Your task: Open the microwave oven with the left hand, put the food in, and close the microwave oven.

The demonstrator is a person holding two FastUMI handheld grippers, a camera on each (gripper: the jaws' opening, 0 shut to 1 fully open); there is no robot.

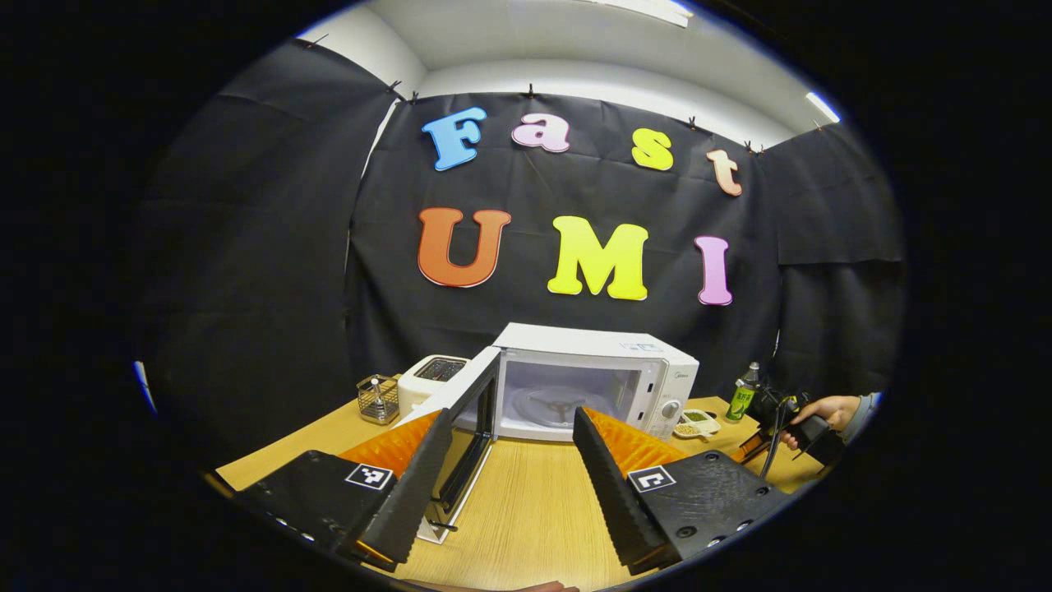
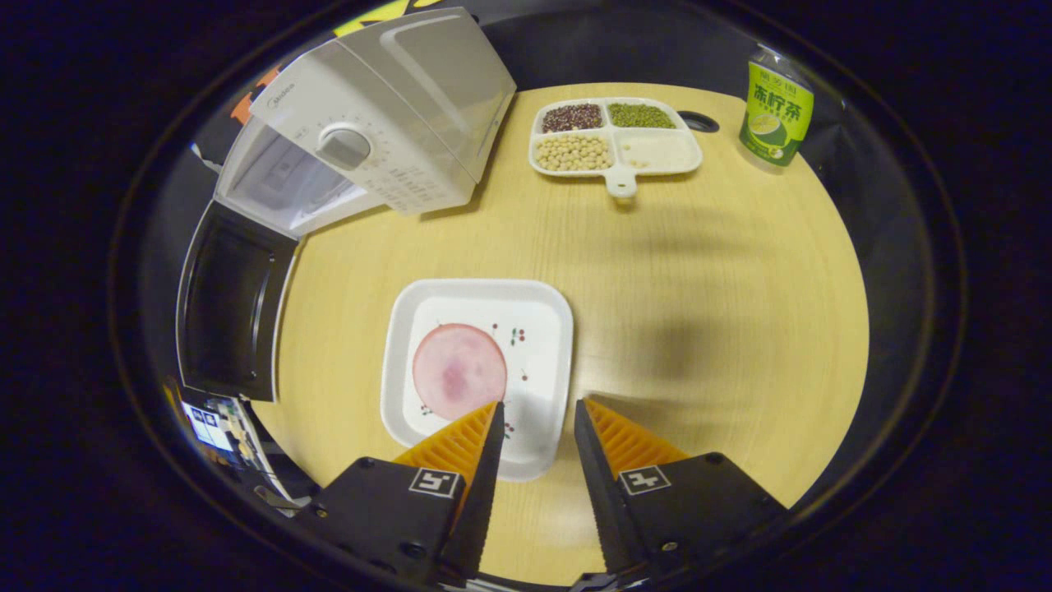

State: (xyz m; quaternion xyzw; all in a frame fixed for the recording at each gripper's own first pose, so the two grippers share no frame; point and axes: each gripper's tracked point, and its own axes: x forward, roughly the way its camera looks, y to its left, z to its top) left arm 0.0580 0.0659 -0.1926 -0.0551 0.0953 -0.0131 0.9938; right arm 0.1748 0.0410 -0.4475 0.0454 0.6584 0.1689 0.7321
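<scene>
Bright and even in both views. Lit from above by ceiling lamps [image 1: 822,107], glowing white near the top of the left gripper view. Soft grey shadows on the worktop [image 2: 699,271] in the right gripper view, one big dark patch near the middle and a thin one beside the microwave oven [image 2: 386,115]. Slight shine on the white plate [image 2: 477,370]. Strongly bent and squeezed near the round edges. Sharp in the middle, a bit fuzzy at the rim. No motion blur.
</scene>
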